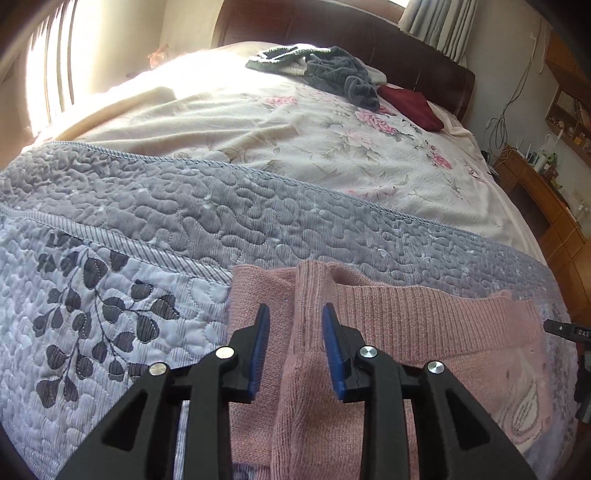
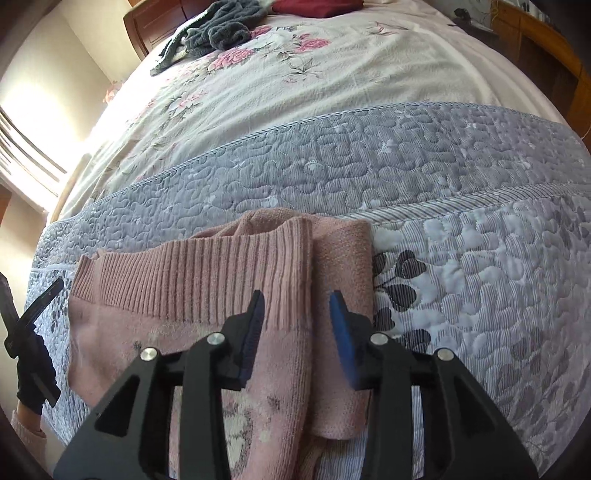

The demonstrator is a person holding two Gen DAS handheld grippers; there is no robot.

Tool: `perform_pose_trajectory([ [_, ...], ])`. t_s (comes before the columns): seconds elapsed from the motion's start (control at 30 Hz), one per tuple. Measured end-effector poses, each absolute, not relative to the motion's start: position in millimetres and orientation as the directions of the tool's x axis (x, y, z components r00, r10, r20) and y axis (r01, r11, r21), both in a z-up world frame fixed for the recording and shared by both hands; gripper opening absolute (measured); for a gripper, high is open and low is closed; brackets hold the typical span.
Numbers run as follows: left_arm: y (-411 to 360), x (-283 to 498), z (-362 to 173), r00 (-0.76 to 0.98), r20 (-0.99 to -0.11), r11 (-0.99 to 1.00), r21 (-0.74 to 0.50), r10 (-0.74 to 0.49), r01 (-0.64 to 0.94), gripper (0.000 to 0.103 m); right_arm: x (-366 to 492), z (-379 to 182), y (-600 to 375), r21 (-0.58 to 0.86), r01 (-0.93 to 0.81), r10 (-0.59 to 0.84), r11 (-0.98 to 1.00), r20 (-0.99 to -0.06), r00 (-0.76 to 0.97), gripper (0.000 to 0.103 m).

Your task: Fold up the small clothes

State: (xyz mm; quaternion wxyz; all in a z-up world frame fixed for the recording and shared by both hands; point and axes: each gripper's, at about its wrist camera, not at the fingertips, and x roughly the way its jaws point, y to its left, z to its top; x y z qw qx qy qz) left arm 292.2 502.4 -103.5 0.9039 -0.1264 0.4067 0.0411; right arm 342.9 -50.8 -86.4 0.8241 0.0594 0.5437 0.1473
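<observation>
Two grippers hovering over one pink knit sweater (image 1: 399, 325), lying on the grey-blue quilted bedspread (image 1: 155, 206) at the near end of the bed. Sweater lying partly folded: ribbed hem (image 2: 207, 273) facing away from the cameras, one sleeve (image 1: 314, 387) folded lengthwise over the body.

Left gripper (image 1: 295, 314): jaws standing spread, blue pads (image 1: 263, 332) straddling the folded sleeve, gripping nothing. Whether touching the knit or floating just above it: cannot tell.

Right gripper (image 2: 297, 299): jaws likewise spread, framing the sweater's folded side edge near the ribbed hem, pinching nothing. In the right wrist view, the other gripper's black frame (image 2: 33, 310) showing at the far left edge, held in a dark-gloved hand (image 2: 35, 387).

Beyond the bedspread: floral sheet (image 1: 295, 140) covering the rest of the bed. Lying near the dark headboard (image 1: 332, 33): a crumpled grey garment (image 1: 340, 74) and, just beside it, a dark red cloth (image 1: 410, 105). Both lying well apart from the sweater.
</observation>
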Motion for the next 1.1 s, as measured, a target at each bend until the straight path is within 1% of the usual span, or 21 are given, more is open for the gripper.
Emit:
perform_pose_trajectory([
  [0.03,498,281,-99,0.665,-0.746,0.970,-0.181,-0.027,-0.164,0.030,331,-83,-54,0.267,-0.193,0.322,0.944,-0.876,0.361,0.038],
  [0.07,492,269,-95,0.668,-0.744,0.974,-0.173,-0.033,-0.145,0.032,317,-81,-57,0.278,-0.209,0.338,0.938,-0.872,0.355,0.040],
  [0.1,485,257,-93,0.664,-0.747,0.978,-0.167,-0.044,-0.122,0.036,302,-80,-59,0.285,-0.226,0.350,0.932,-0.872,0.343,0.043],
  [0.2,464,225,-91,0.644,-0.762,0.989,-0.135,-0.064,-0.062,0.038,258,-82,-64,0.301,-0.270,0.378,0.915,-0.874,0.305,0.044],
  [0.27,452,208,-94,0.633,-0.770,0.992,-0.123,-0.076,-0.030,0.041,233,-91,-65,0.306,-0.284,0.381,0.909,-0.885,0.267,0.045],
  [0.37,437,192,-107,0.604,-0.789,0.989,-0.148,-0.113,-0.008,0.043,209,-106,-65,0.321,-0.280,0.388,0.905,-0.892,0.232,0.045],
  [0.43,430,185,-117,0.590,-0.800,0.990,-0.140,-0.109,-0.007,0.045,200,-114,-65,0.331,-0.271,0.393,0.904,-0.893,0.218,0.037],
  [0.47,427,184,-122,0.579,-0.809,0.991,-0.131,-0.103,-0.005,0.045,198,-117,-65,0.341,-0.271,0.401,0.900,-0.892,0.209,0.021],
  [0.5,426,184,-128,0.565,-0.819,0.992,-0.126,-0.099,-0.007,0.045,197,-117,-65,0.344,-0.267,0.402,0.900,-0.893,0.203,0.013],
  [0.57,426,184,-137,0.547,-0.832,0.992,-0.125,-0.095,-0.017,0.045,197,-111,-68,0.376,-0.257,0.431,0.890,-0.877,0.211,0.008],
  [0.67,430,186,-147,0.527,-0.846,0.994,-0.105,-0.076,-0.026,0.045,199,-103,-71,0.356,-0.243,0.408,0.902,-0.887,0.216,0.007],
  [0.8,433,185,-154,0.526,-0.847,0.994,-0.107,-0.075,-0.030,0.045,200,-119,-72,0.322,-0.235,0.368,0.917,-0.911,0.186,0.007],
  [0.93,430,184,-155,0.528,-0.847,0.996,-0.091,-0.066,-0.022,0.045,200,-128,-73,0.324,-0.225,0.367,0.919,-0.911,0.187,0.007],
  [1.1,433,184,-156,0.529,-0.845,0.994,-0.108,-0.078,-0.027,0.045,201,-134,-71,0.328,-0.217,0.367,0.919,-0.913,0.176,0.009],
])
